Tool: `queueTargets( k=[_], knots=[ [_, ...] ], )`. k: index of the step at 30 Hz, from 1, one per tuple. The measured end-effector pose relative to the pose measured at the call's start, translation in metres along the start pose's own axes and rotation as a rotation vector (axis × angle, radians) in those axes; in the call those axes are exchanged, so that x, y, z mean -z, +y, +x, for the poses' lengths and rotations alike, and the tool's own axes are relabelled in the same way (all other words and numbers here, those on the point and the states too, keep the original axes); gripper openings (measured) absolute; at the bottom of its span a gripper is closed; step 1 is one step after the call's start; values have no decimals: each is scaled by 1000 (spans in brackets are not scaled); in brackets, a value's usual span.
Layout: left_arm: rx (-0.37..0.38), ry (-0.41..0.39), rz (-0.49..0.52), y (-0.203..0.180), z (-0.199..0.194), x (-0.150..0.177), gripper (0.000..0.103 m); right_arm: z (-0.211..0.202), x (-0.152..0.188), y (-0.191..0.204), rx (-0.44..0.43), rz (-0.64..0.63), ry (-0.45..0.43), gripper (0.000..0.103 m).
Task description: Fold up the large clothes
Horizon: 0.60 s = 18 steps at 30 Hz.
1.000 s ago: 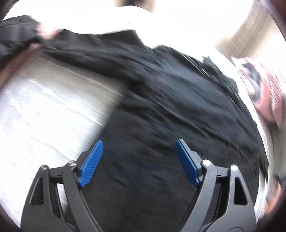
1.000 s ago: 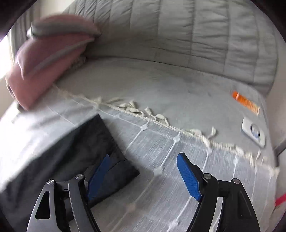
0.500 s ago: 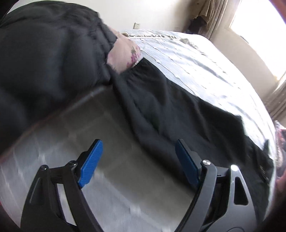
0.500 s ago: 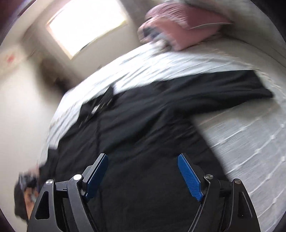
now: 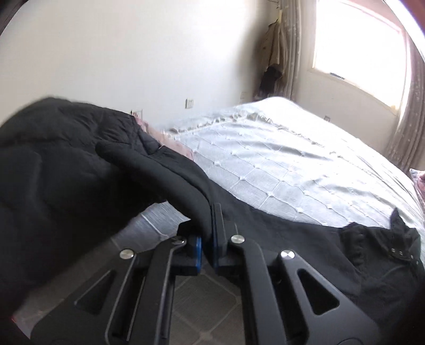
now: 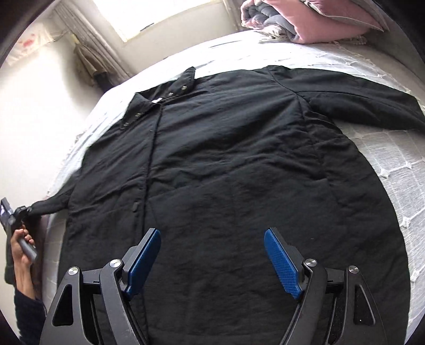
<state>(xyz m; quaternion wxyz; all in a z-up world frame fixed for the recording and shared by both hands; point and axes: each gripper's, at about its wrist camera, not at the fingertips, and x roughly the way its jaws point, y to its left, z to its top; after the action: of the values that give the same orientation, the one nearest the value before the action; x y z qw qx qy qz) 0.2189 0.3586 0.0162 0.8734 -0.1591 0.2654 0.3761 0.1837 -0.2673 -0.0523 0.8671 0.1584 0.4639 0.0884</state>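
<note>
left tongs (image 5: 206,246): have just closed on the sleeve cuff (image 5: 186,196), pulling it out straight for the fold | coat (image 6: 225,172): one, flat on the bed (image 6: 393,164), front up, two sleeves spread | right tongs (image 6: 212,261): wide open, empty, above the hem

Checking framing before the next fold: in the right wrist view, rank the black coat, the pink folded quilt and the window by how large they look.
1. black coat, fills most of the frame.
2. pink folded quilt, partly cut off.
3. window, also cut off; close to the quilt, so this order is unsure.
</note>
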Motion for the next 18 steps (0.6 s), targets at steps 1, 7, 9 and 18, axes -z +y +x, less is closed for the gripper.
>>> queueTargets(
  k=[1,7,9,18],
  knots=[
    [-11,8,2,3,-4,2,8,-1,1,4,-15,-10,0,81],
    [6,133,-27,28,25,45,12,4,4,15,-23,-85,15,81],
    [55,223,-123,48,43,58,17,2,3,11,-23,-84,9,81],
    [-10,220,-217,57,54,59,45,1,4,8,-17,-99,9,81]
  ],
)
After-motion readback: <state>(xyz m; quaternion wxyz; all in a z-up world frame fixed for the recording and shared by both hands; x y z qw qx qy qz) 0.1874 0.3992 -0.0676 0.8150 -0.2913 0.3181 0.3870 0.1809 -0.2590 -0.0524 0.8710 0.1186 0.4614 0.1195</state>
